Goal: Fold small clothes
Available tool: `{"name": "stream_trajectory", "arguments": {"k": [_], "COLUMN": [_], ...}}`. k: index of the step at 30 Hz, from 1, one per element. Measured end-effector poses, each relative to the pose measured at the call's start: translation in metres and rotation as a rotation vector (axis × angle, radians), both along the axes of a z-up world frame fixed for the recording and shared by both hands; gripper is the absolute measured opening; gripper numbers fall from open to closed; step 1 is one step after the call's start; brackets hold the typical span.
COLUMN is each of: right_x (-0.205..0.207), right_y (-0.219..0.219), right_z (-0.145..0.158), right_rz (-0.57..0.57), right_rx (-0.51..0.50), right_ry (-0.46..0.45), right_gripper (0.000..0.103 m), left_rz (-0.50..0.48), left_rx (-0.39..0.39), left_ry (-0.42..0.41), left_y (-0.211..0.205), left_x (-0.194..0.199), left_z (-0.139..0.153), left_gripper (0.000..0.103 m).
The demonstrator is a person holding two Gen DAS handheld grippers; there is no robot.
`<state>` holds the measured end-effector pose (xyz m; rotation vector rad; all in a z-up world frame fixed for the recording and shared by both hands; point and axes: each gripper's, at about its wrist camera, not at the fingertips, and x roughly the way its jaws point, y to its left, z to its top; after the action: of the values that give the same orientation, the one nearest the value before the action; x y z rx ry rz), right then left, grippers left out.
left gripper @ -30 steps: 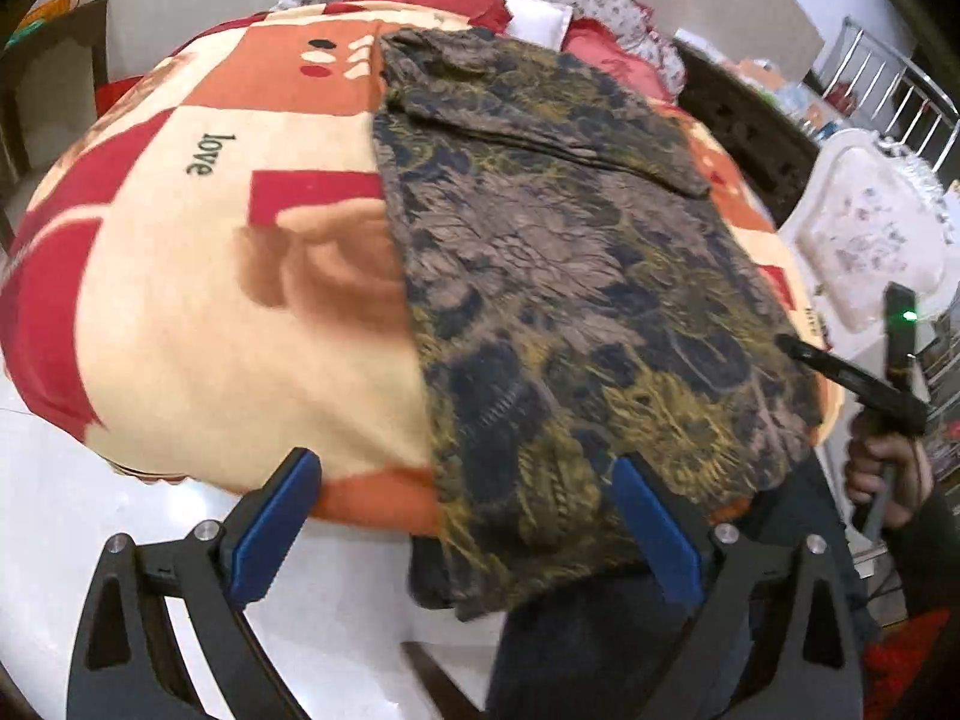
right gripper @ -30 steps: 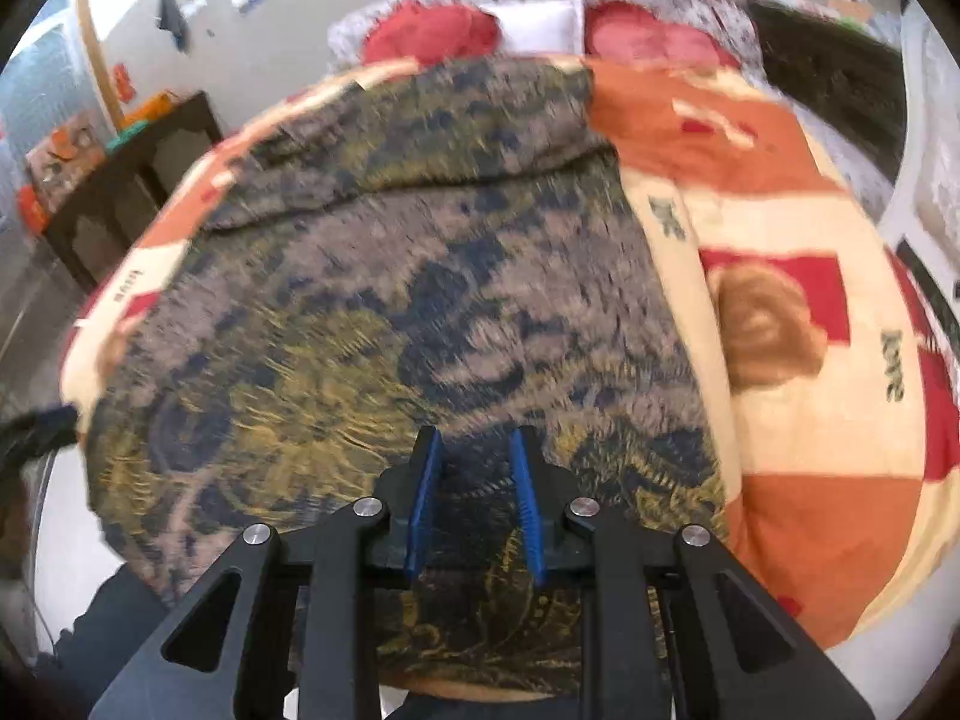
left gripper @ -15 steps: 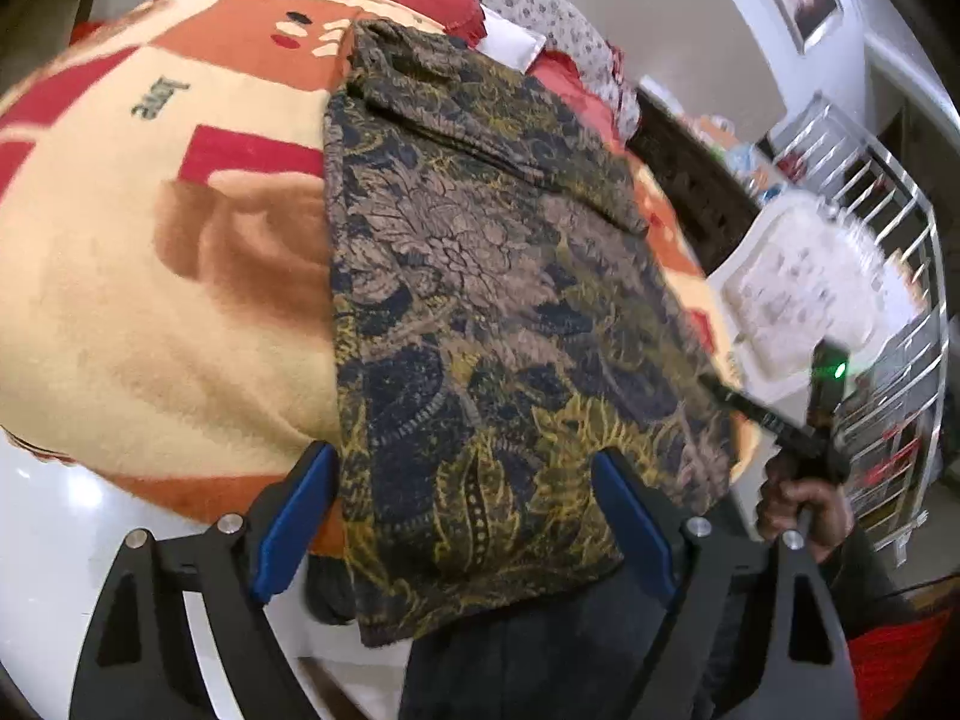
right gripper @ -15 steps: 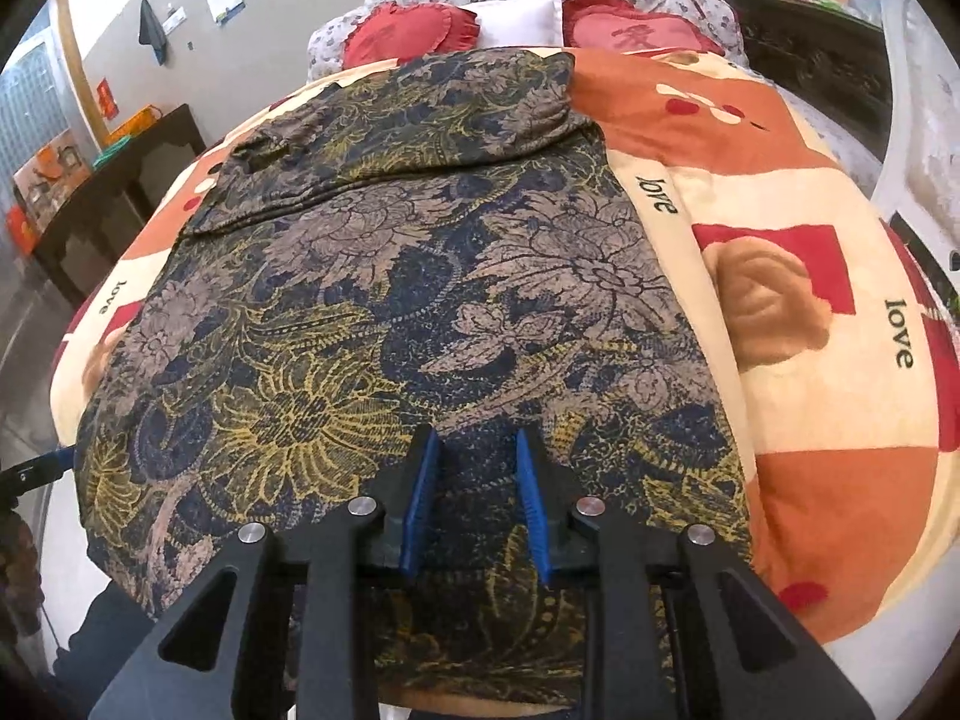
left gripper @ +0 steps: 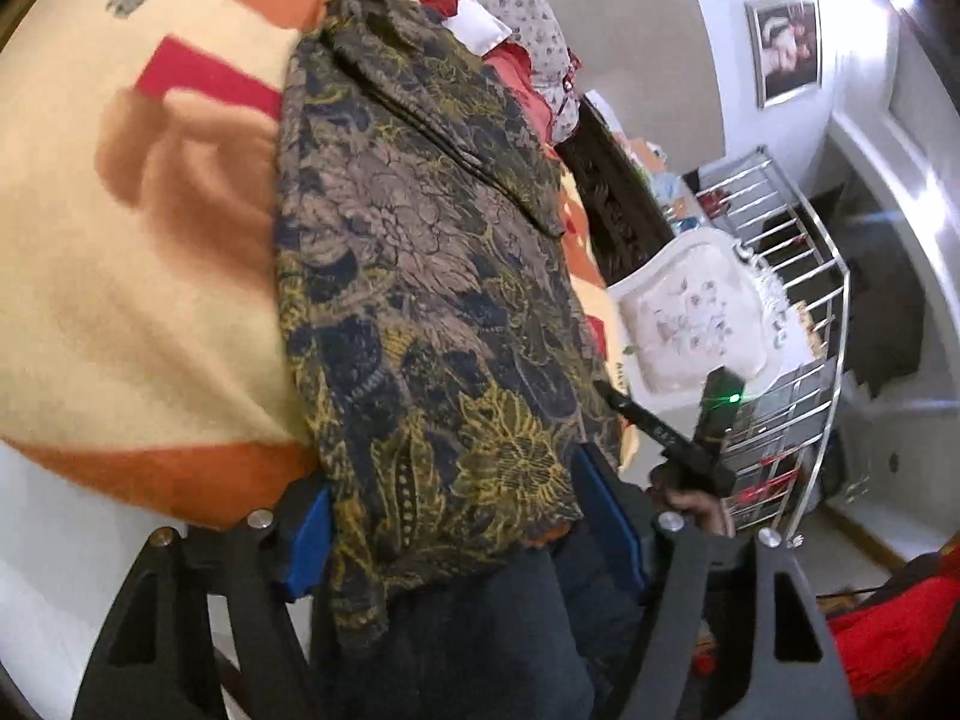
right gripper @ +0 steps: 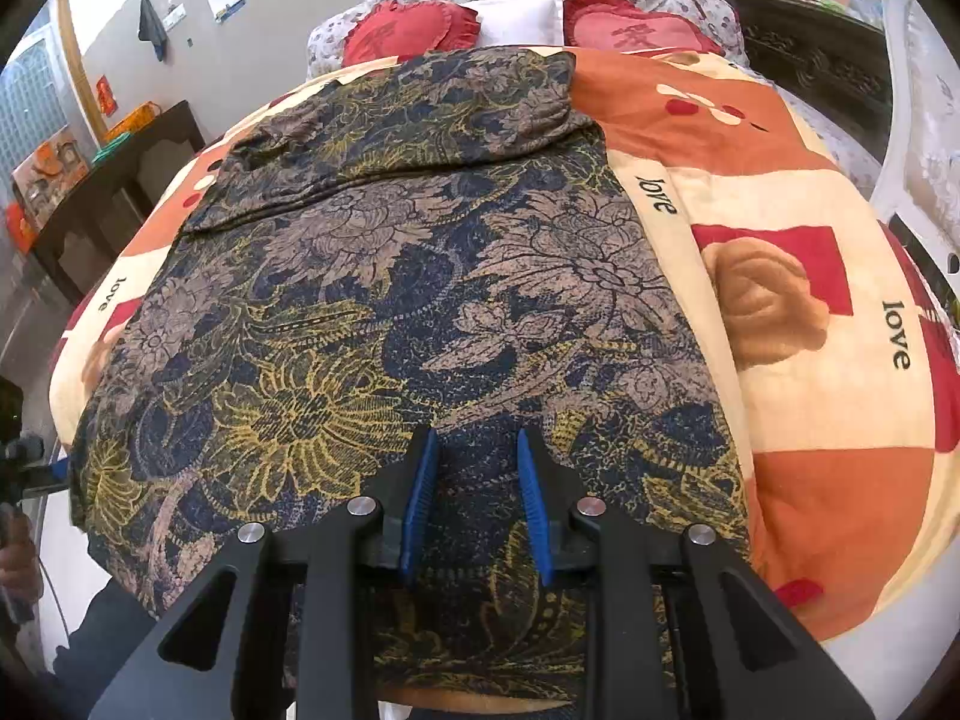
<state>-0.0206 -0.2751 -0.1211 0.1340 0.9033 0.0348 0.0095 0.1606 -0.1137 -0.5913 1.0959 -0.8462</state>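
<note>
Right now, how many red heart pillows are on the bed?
2. One red heart pillow lies left of the white pillow at the head of the bed; the other heart pillow lies right of it. More may be hidden.

Even indoor light; left view motion-blurred, right sharp, fisheye-bent edges.

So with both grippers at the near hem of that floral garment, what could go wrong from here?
The left gripper has just been closing, its jaws straddling the whole hanging hem of the floral garment; they could bunch up more cloth than a corner.

The right gripper has cloth between its pads, but a gap shows; the grip may slip.

The hem overhangs the blanket edge, so a tug could drag the garment off.
</note>
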Motion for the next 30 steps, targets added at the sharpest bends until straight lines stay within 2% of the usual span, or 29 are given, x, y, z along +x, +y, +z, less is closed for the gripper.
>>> {"name": "stream_trajectory", "arguments": {"k": [1,2,3,6,8,11,15,17,20,24,27,30], "right_x": [0.000,0.000,-0.001,-0.019,-0.039,-0.066,-0.086,-0.089,-0.086,-0.077,-0.071,-0.068], "right_y": [-0.001,-0.002,-0.006,-0.028,-0.047,-0.074,-0.102,-0.108,-0.112,-0.112,-0.117,-0.124], "right_z": [0.001,0.002,0.007,0.030,0.045,0.049,0.030,0.020,0.005,-0.009,-0.021,-0.033], "right_rz": [0.008,0.017,0.021,-0.006,-0.015,-0.039,-0.097,-0.110,-0.092,-0.059,-0.061,-0.040], "right_rx": [0.003,0.006,0.016,0.040,0.033,0.032,0.107,0.166,0.238,0.254,0.256,0.332], "right_ry": [0.004,0.007,0.003,-0.064,-0.107,-0.114,-0.074,-0.070,-0.063,-0.047,-0.031,-0.017], "right_gripper": [0.028,0.028,0.028,0.028,0.028,0.030,0.033,0.033,0.033,0.033,0.033,0.033], "left_rz": [0.013,0.019,0.019,0.008,0.016,0.062,0.059,0.052,0.070,0.097,0.112,0.131], "left_rx": [0.025,0.049,0.070,0.102,0.143,0.240,0.394,0.428,0.427,0.419,0.411,0.407], "left_ry": [-0.002,-0.001,0.007,0.003,-0.010,-0.035,-0.139,-0.165,-0.155,-0.137,-0.131,-0.128], "left_y": [0.001,0.001,0.001,0.000,-0.001,-0.005,-0.024,-0.030,-0.029,-0.023,-0.022,-0.024], "left_x": [0.003,0.005,0.007,0.004,0.001,-0.005,-0.019,-0.023,-0.023,-0.025,-0.027,-0.027], "left_z": [0.000,-0.001,-0.003,-0.004,-0.004,-0.001,0.011,0.013,0.011,0.010,0.011,0.012], "left_gripper": [0.073,0.065,0.062,0.052,0.036,0.021,0.021,0.022,0.023,0.023,0.031,0.037]}}
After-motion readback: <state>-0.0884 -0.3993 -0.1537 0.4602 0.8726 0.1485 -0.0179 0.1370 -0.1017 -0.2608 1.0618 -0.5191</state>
